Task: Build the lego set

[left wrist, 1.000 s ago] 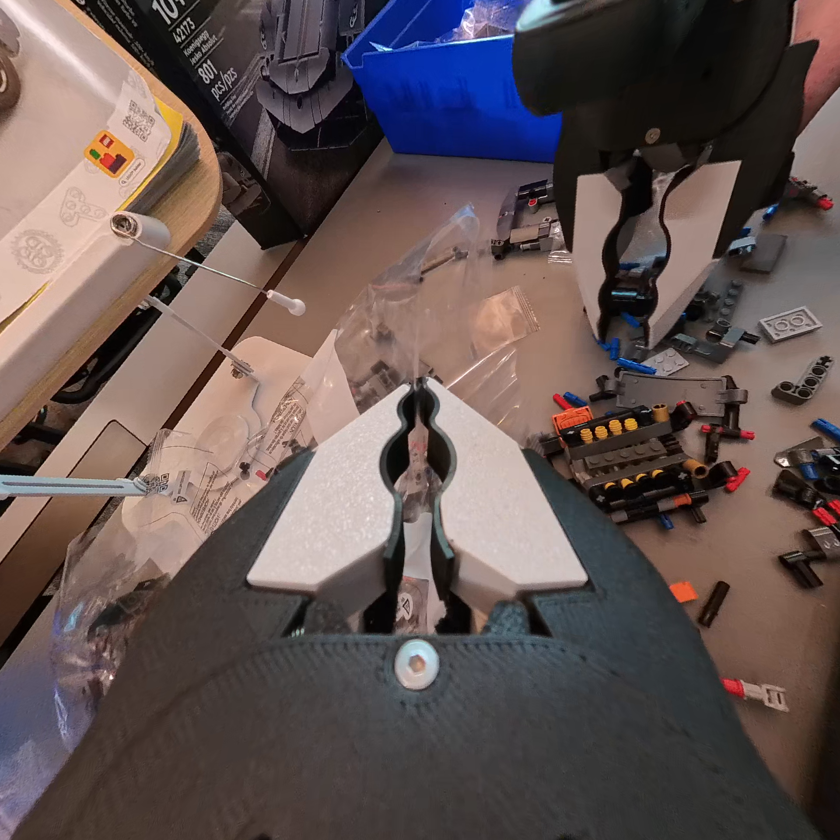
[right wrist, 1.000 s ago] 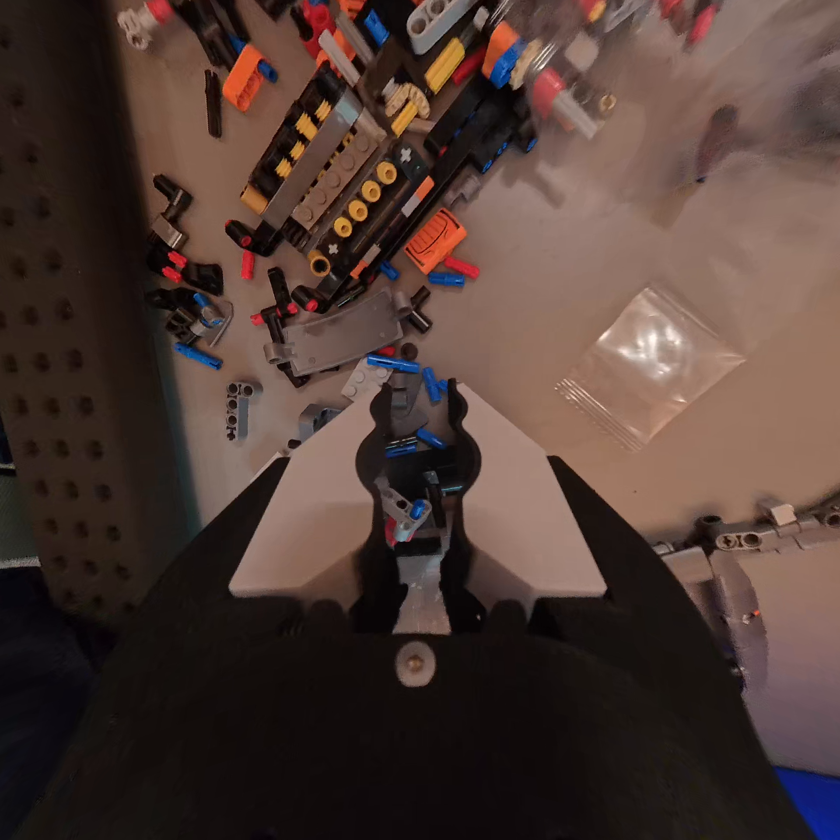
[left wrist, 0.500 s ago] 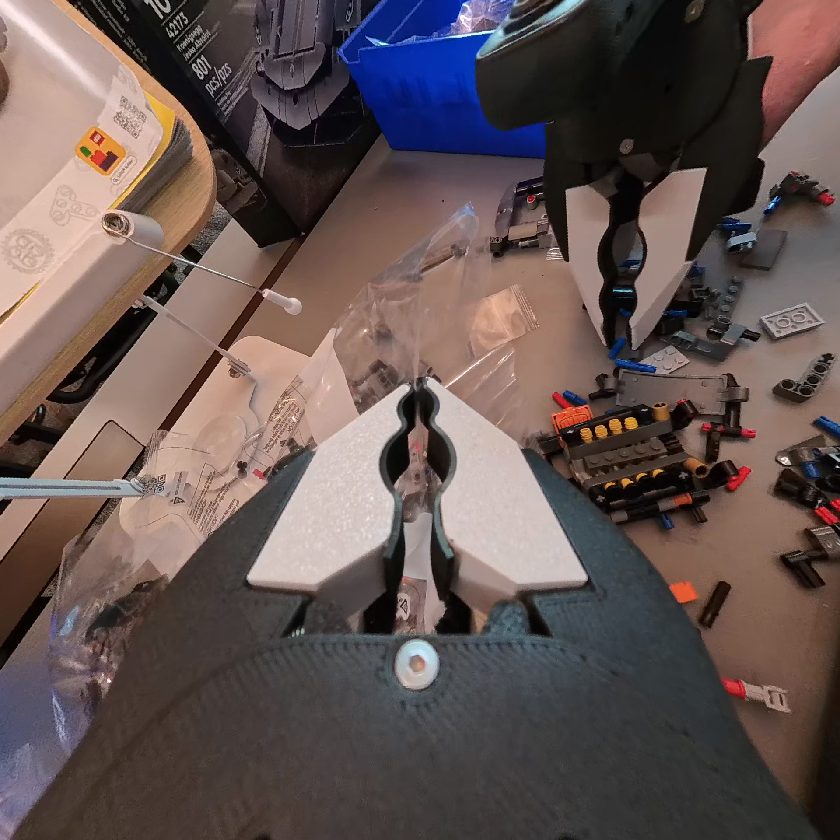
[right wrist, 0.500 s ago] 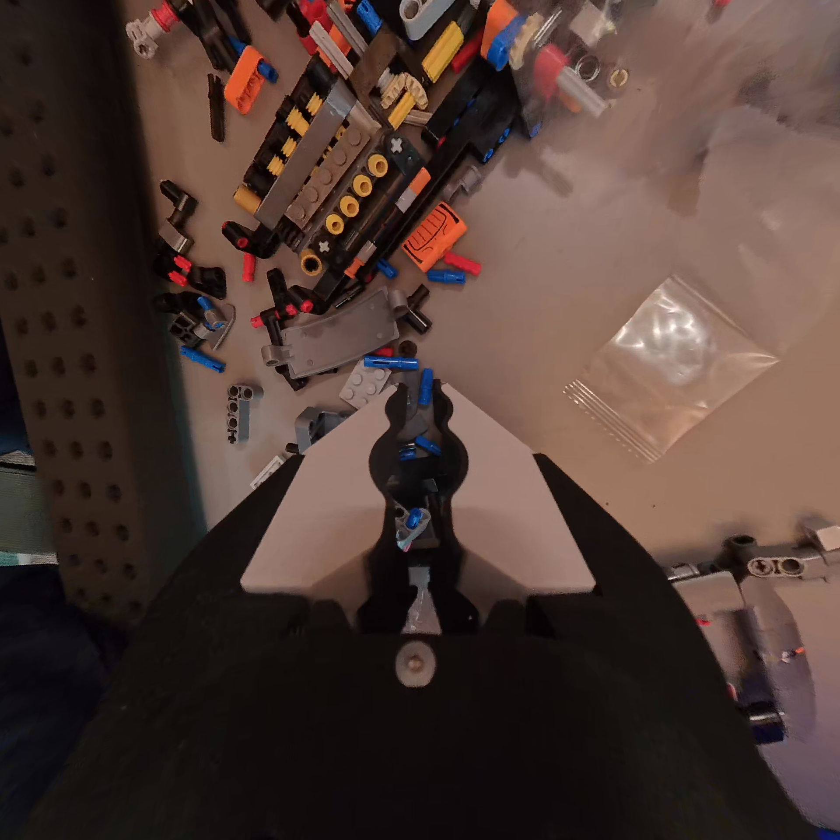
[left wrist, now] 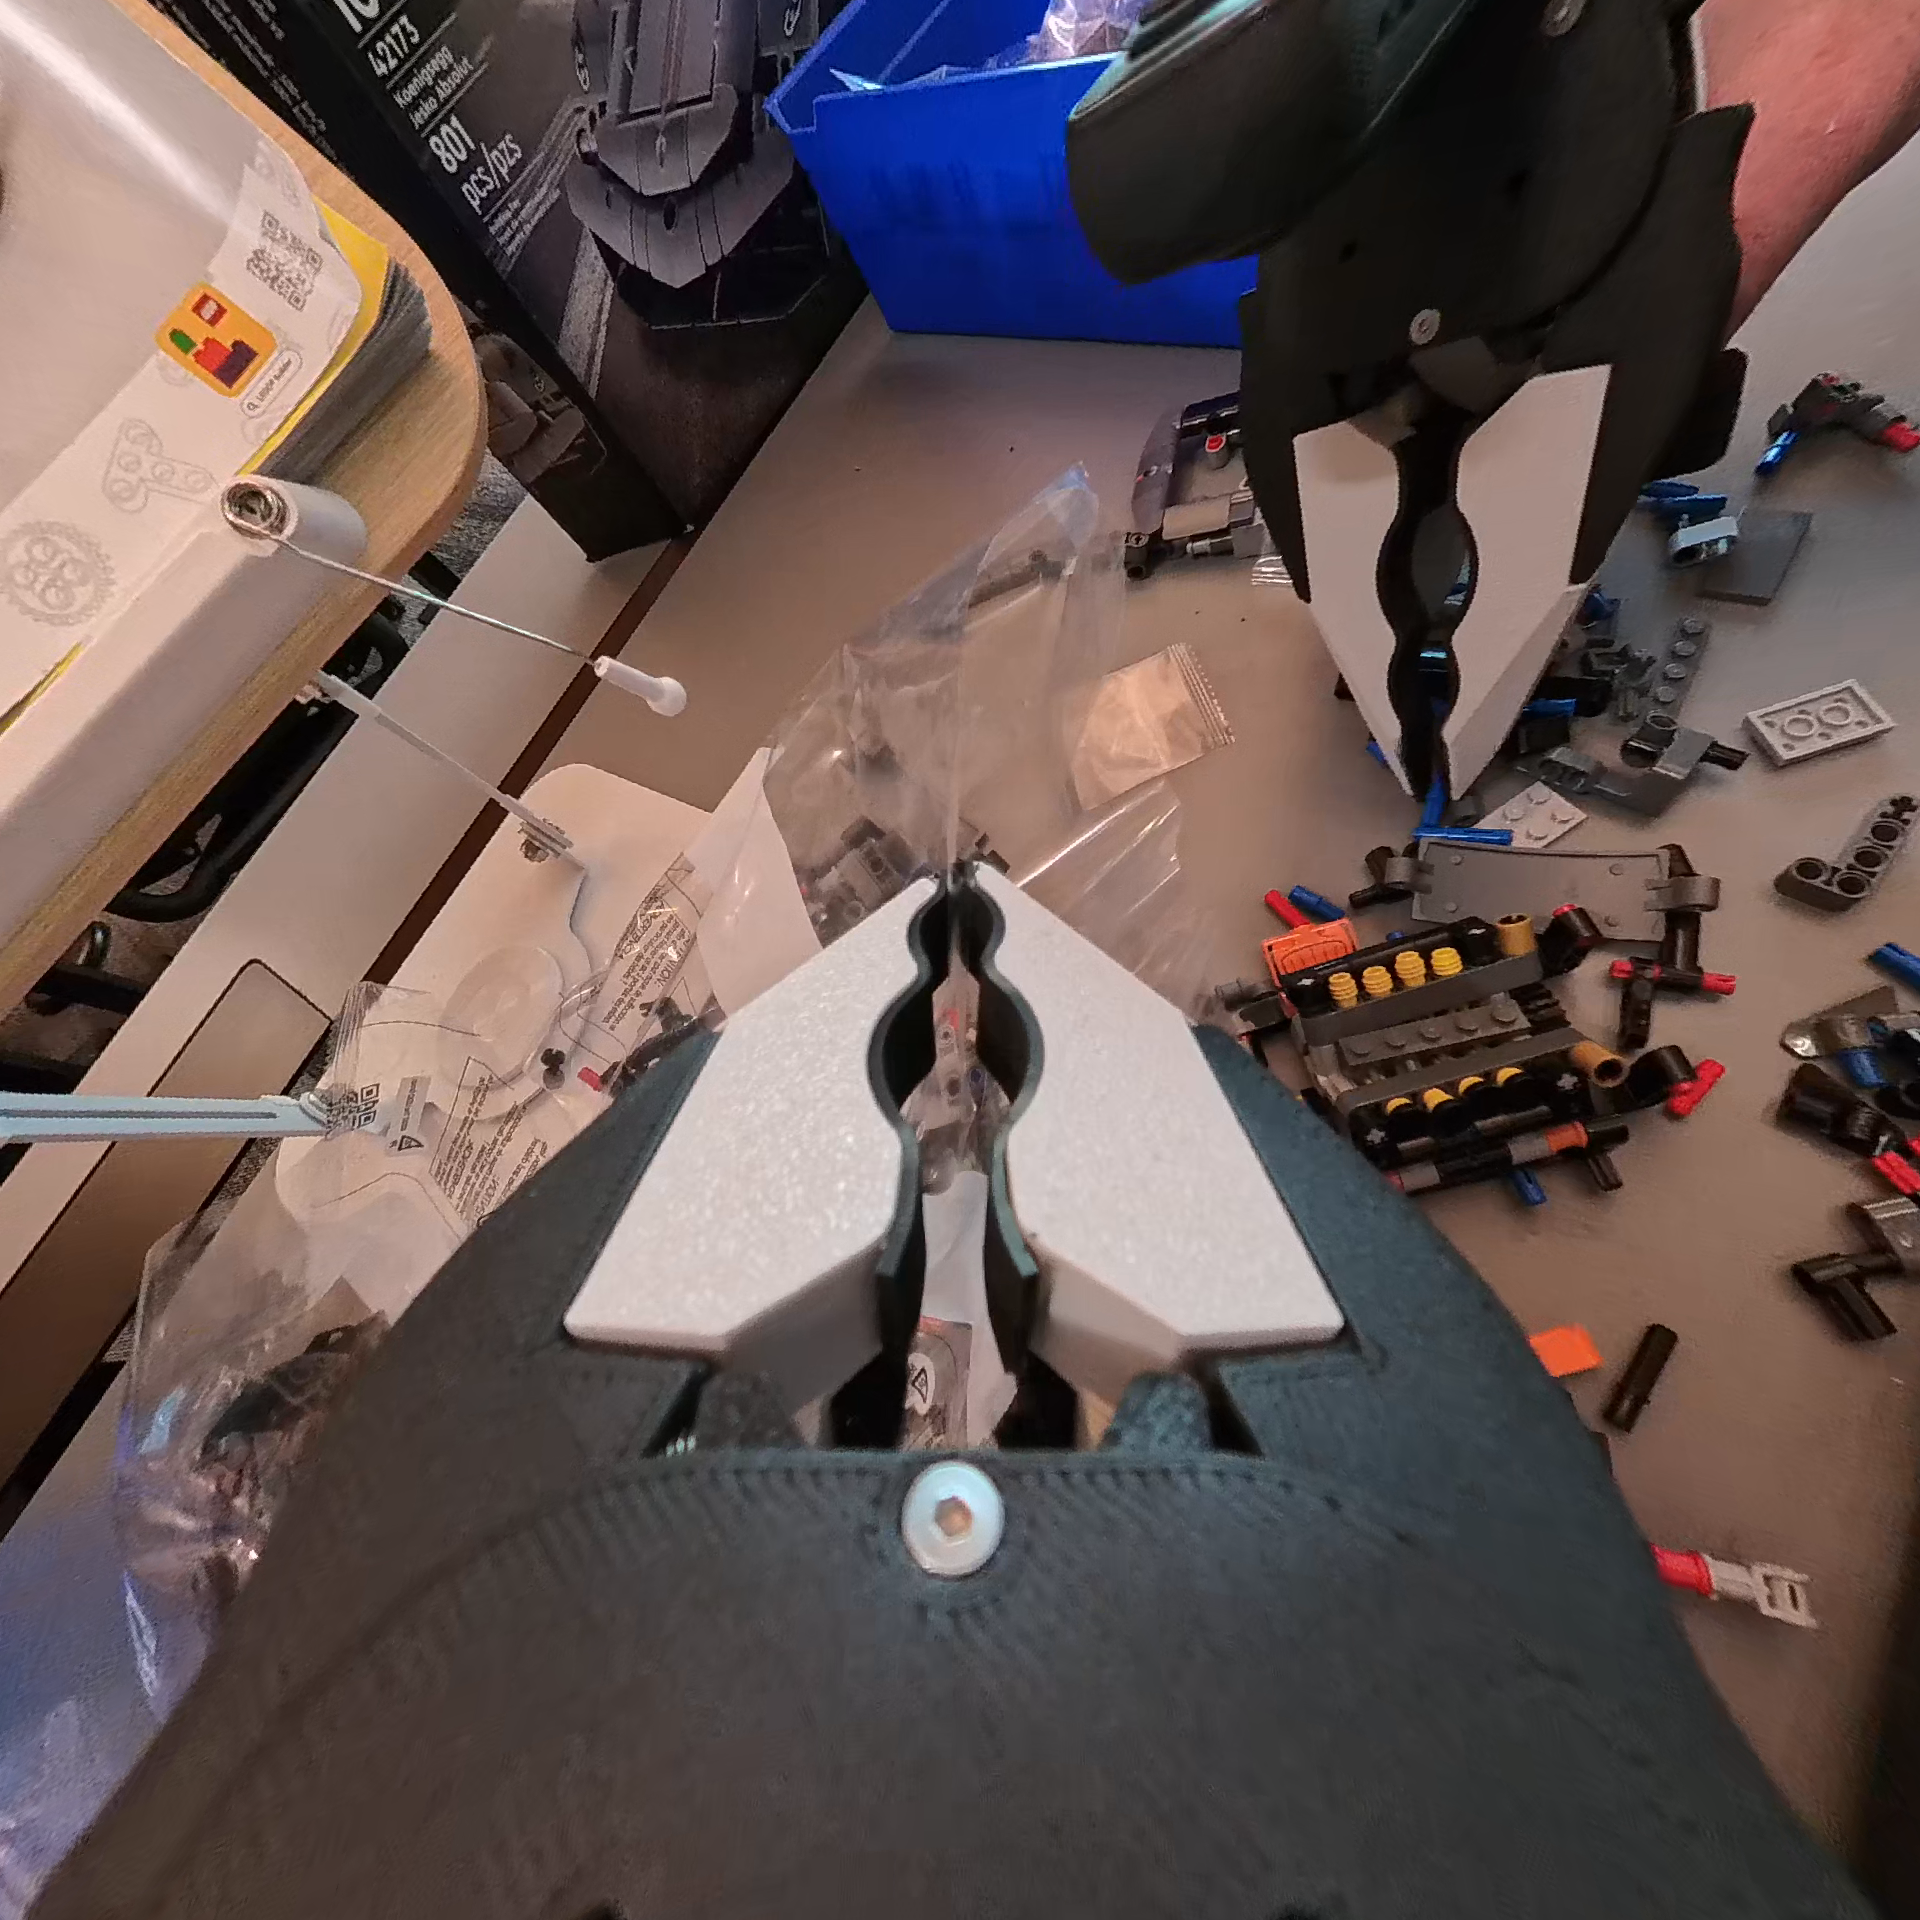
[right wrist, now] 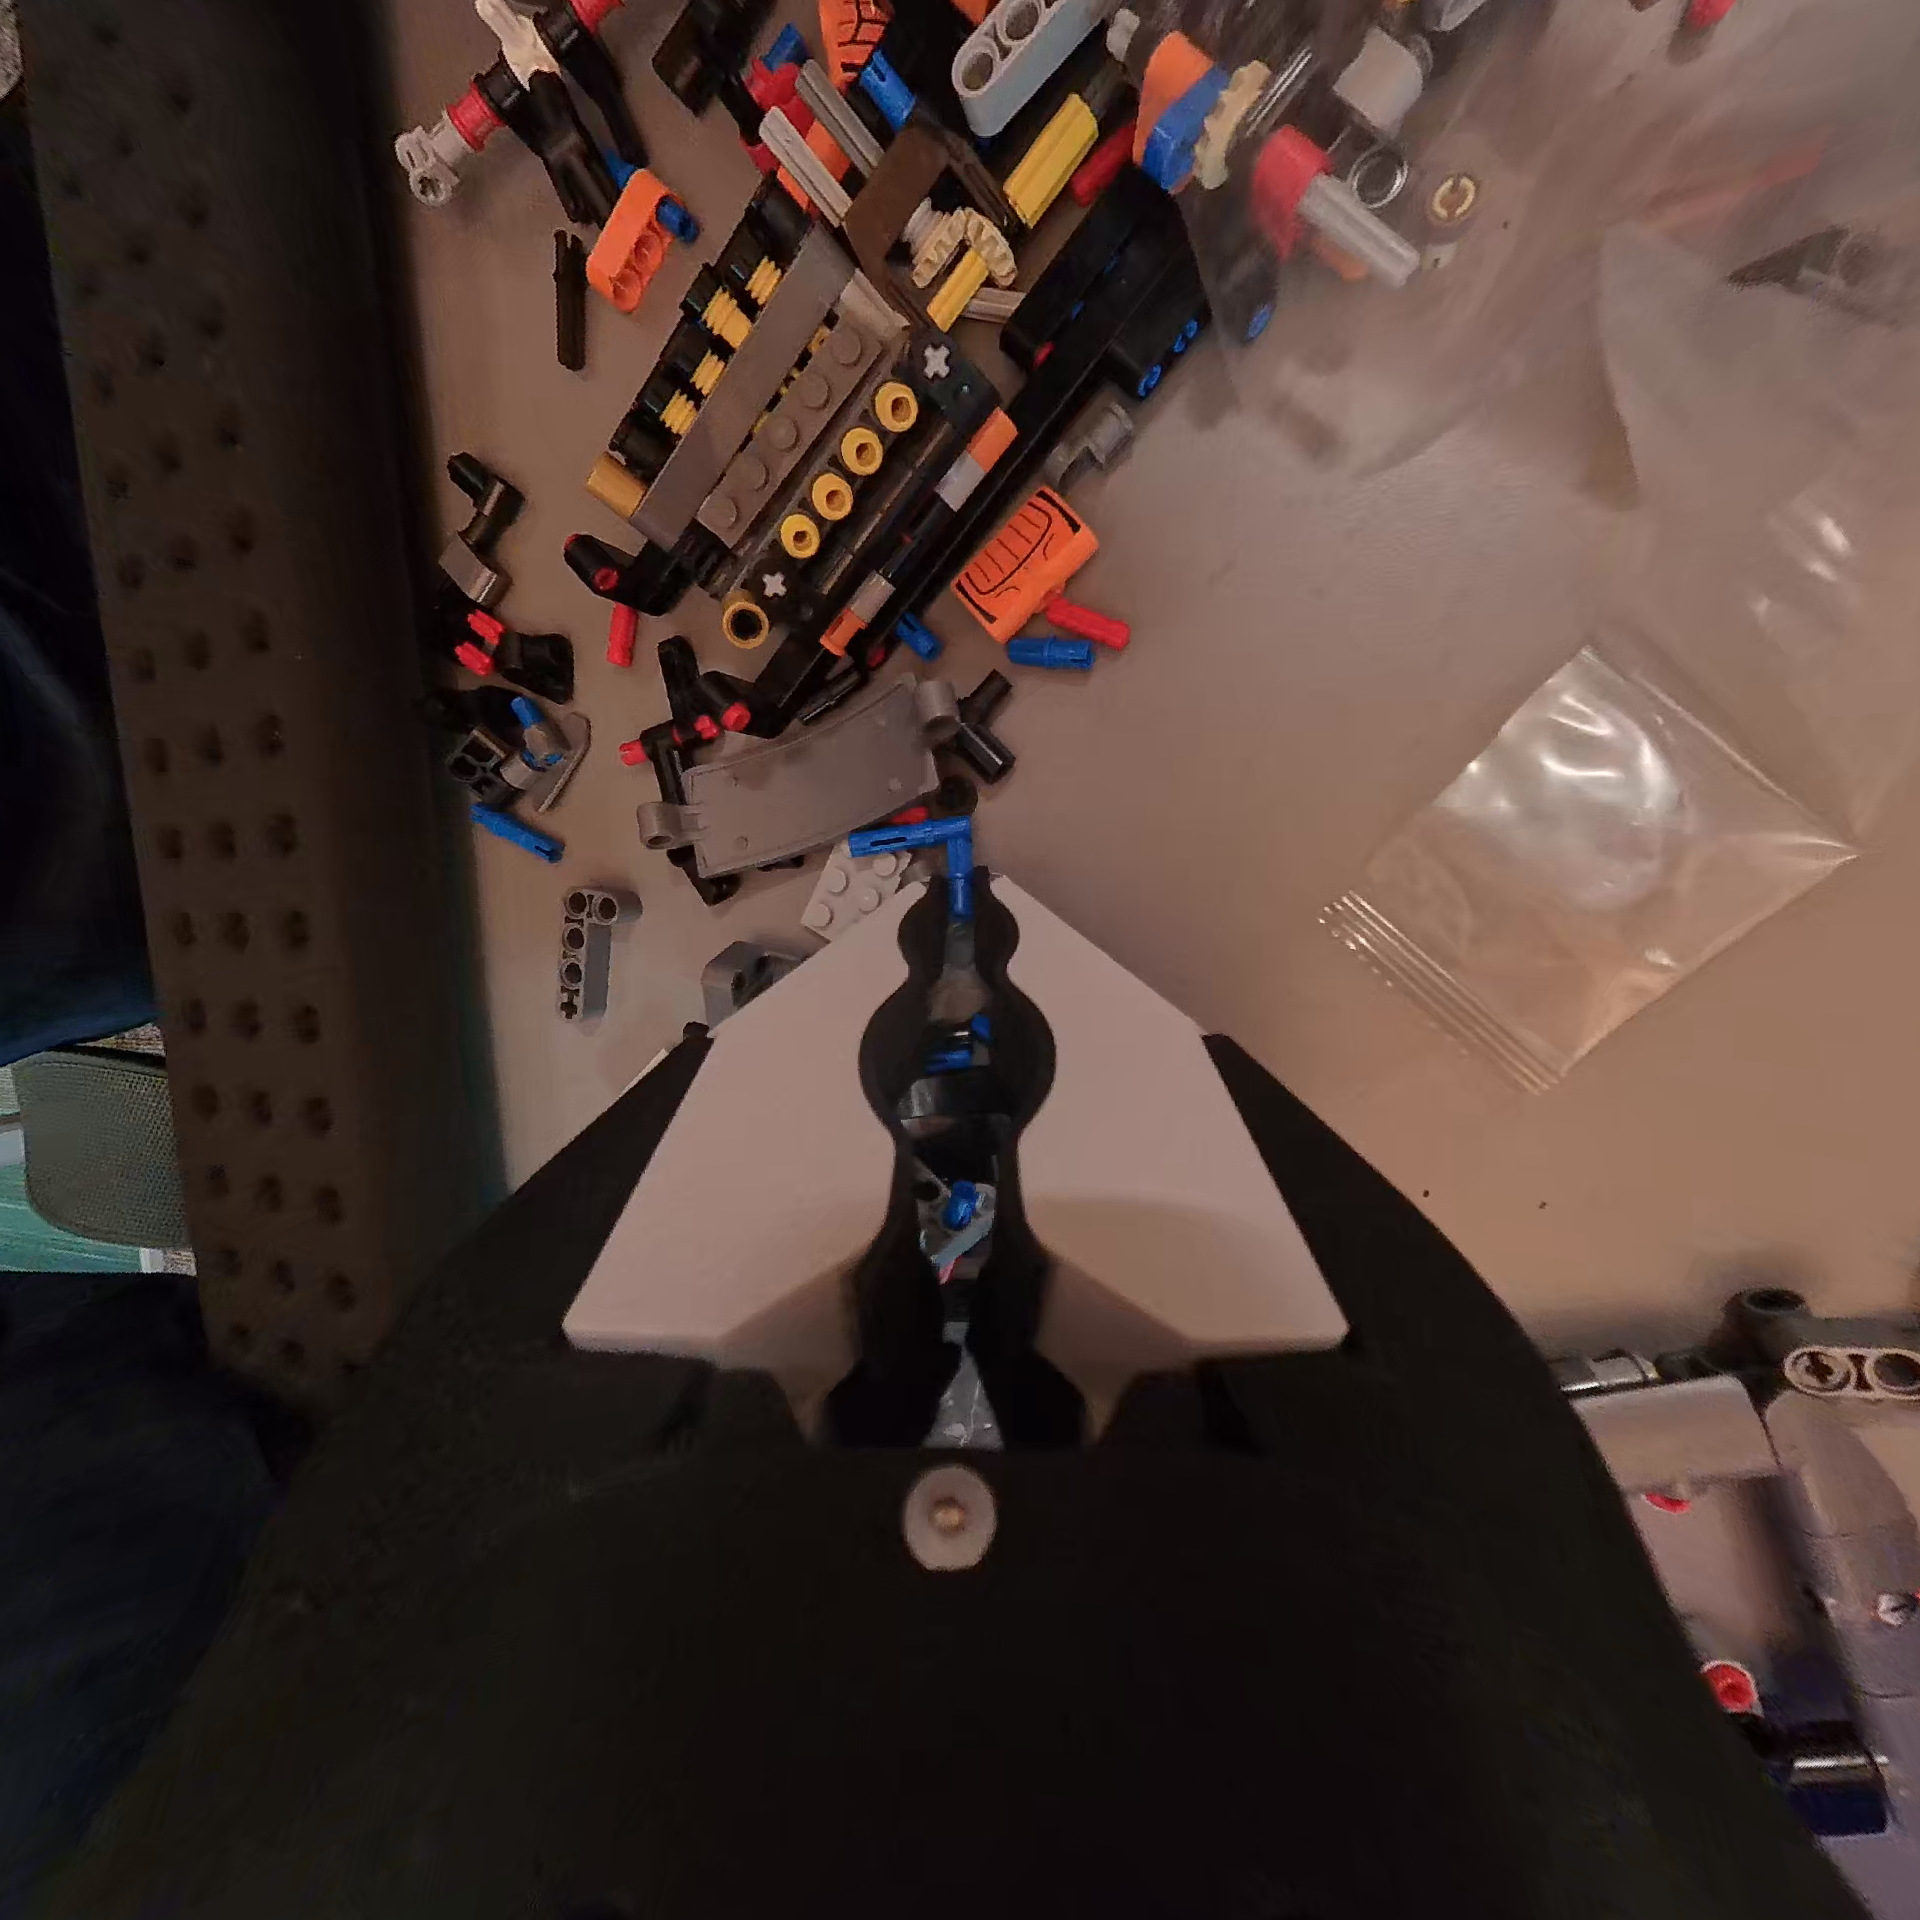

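— Two grippers in the left wrist view?
— Yes. The left gripper (left wrist: 954, 883) is pinched on one clear plastic bag (left wrist: 935, 707); the right gripper (left wrist: 1432, 769) stands beyond the engine block (left wrist: 1444, 1049).
— Right wrist view?
— Its tips clamp one blue pin (right wrist: 958, 878), below the engine block (right wrist: 821, 457); another blue pin (right wrist: 902, 837) touches it.

A grey desk (left wrist: 914, 436) is seen, strewn with Lego parts. A blue bin (left wrist: 966, 208) and a dark set box (left wrist: 582, 229) are stood along its far edge. Clear plastic bags (left wrist: 935, 727) are heaped toward the left edge, with a small empty bag (right wrist: 1590, 862) lying flat beside them. A partly built black and grey assembly (left wrist: 1434, 1060) with yellow studs is set among loose blue pins (right wrist: 1049, 651), red pins and grey plates near the right edge.
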### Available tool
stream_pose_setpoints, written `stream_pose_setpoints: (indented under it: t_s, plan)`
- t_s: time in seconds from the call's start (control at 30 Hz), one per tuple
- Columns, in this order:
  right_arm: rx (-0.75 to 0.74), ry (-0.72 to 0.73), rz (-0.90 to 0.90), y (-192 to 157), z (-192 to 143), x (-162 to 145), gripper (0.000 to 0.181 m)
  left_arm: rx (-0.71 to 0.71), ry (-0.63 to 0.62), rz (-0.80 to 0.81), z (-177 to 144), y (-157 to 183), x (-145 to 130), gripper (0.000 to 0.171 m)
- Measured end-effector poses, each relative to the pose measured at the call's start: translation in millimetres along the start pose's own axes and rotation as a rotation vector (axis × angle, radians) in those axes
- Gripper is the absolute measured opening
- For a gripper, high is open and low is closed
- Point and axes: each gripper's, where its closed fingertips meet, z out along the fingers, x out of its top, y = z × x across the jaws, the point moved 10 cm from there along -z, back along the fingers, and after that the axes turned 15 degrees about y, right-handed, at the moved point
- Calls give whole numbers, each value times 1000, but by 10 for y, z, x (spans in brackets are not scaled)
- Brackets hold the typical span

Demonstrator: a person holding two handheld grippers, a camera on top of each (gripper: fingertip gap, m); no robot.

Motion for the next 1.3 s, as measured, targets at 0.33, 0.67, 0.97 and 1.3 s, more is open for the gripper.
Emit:
stream_pose_setpoints:
  t_s: [0.33,0.67,0.97,1.3]
  plan:
    - [11,69,-38,-68,-87,83,1,0,-4,6,4,4,0,0]
    - [-147,367,-201,-233,-363,555,1,-12,-7,16,23,32,12,0]
    - [-323,456,-215,-141,-330,805,2,-30,12,9,62,78,44,0]
    - [-409,457,-219,-116,-295,823,9,-23,17,-3,52,62,34,0]
